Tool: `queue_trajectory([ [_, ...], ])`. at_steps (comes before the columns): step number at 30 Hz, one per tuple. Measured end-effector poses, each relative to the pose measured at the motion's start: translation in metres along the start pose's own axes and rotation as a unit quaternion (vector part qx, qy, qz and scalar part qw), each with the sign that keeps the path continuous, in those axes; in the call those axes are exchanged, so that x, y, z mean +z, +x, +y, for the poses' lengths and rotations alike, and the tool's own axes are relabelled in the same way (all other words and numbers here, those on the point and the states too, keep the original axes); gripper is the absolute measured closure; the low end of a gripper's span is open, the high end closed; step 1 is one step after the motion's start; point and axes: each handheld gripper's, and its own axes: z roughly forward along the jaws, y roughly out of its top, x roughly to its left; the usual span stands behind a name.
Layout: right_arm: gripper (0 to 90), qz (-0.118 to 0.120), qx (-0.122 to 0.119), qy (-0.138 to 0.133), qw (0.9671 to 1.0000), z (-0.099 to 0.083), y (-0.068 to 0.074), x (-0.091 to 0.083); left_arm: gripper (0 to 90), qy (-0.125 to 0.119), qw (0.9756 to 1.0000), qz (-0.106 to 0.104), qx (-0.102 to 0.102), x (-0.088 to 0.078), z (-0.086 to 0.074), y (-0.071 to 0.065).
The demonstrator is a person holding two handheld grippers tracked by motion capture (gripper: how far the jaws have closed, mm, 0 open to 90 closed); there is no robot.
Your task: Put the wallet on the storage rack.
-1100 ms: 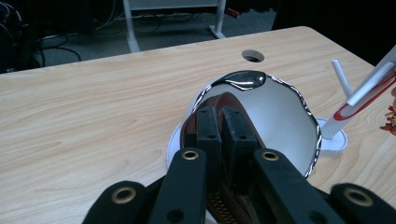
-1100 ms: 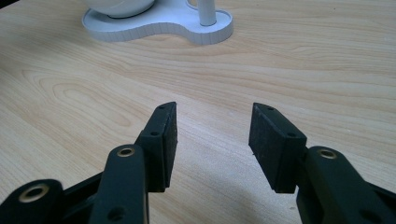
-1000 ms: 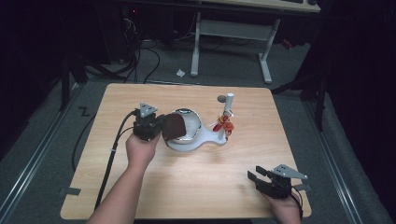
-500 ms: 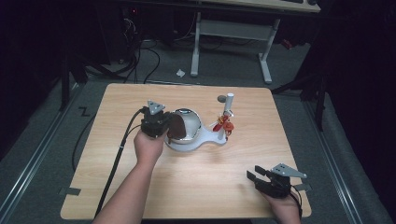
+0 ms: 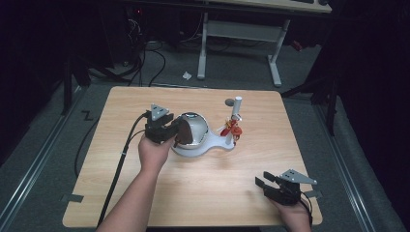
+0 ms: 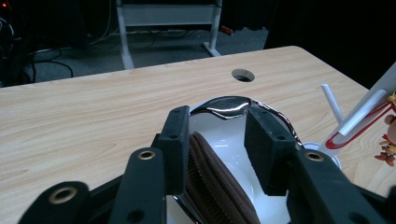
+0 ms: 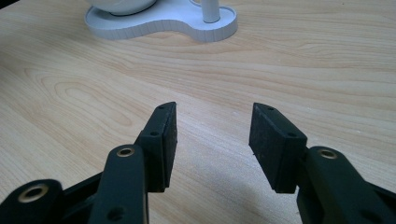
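A shiny metal bowl (image 5: 197,126) sits on a white stand (image 5: 220,145) at the table's middle. My left gripper (image 5: 176,131) is at the bowl's left rim with a brown zippered pouch (image 5: 183,132) between its jaws. In the left gripper view the pouch (image 6: 215,182) leans on the left jaw, and a gap shows between it and the right jaw, over the bowl's white inside (image 6: 233,140). The left gripper (image 6: 217,126) stands open. My right gripper (image 5: 261,183) rests open near the front right corner, with nothing between its jaws (image 7: 214,121).
A white post (image 5: 237,108) rises from the stand with a small red figure (image 5: 233,129) hung on it. A round hole (image 5: 229,102) lies in the tabletop behind the post. The stand's base (image 7: 187,23) shows far ahead of the right gripper. Desk legs and cables lie beyond the table.
My left gripper has carried the brown pouch to the right, up to the bowl's rim. The right gripper has stayed where it was.
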Motion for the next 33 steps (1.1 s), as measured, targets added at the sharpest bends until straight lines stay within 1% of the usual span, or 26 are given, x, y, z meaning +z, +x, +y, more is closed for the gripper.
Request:
queue_trajectory([
  [3, 51.8, 0.0, 0.001, 0.001, 1.0, 0.0, 0.0, 0.001, 54.8, -0.004, 1.0, -0.005, 0.003, -0.003, 0.001, 0.0],
  [5, 51.8, 0.0, 0.0, 0.001, 1.0, 0.0, 0.0, 0.001, 53.8, -0.007, 0.9999, -0.014, 0.003, -0.006, 0.001, 0.002],
  [8, 51.8, 0.0, -0.002, 0.0, 1.0, 0.0, 0.001, 0.0, 52.2, -0.007, 0.9998, -0.016, 0.004, -0.01, 0.002, 0.005],
  [12, 51.8, 0.0, -0.003, 0.002, 1.0, 0.0, 0.001, 0.001, 49.9, -0.014, 0.9998, -0.013, 0.007, -0.018, 0.001, 0.008],
  [16, 51.7, 0.0, -0.004, 0.003, 1.0, 0.0, 0.002, 0.002, 46.6, -0.014, 0.9998, -0.008, 0.015, -0.025, -0.001, 0.01],
  [20, 51.8, -0.001, -0.005, 0.005, 1.0, 0.0, 0.003, 0.003, 42.0, -0.007, 0.9997, -0.015, 0.017, -0.031, -0.003, 0.012],
  [21, 51.7, -0.001, -0.007, 0.005, 1.0, 0.0, 0.003, 0.003, 40.6, -0.009, 0.9997, -0.015, 0.018, -0.033, -0.004, 0.012],
  [22, 51.7, -0.001, -0.005, 0.006, 1.0, 0.0, 0.003, 0.003, 39.5, -0.01, 0.9996, -0.017, 0.019, -0.036, -0.005, 0.013],
  [24, 51.7, -0.001, -0.007, 0.007, 1.0, 0.0, 0.003, 0.004, 36.9, -0.02, 0.9993, -0.023, 0.02, -0.042, -0.008, 0.014],
  [27, 51.7, -0.001, -0.006, 0.007, 1.0, -0.001, 0.003, 0.004, 33.7, -0.028, 0.999, -0.031, 0.013, -0.051, -0.015, 0.02],
  [30, 51.7, -0.001, -0.006, 0.008, 0.9999, -0.001, 0.003, 0.005, 30.7, -0.026, 0.999, -0.035, 0.011, -0.06, -0.023, 0.026],
  [33, 51.6, -0.002, -0.007, 0.008, 0.9999, -0.001, 0.003, 0.005, 26.7, -0.009, 0.9991, -0.036, 0.022, -0.065, -0.034, 0.031],
])
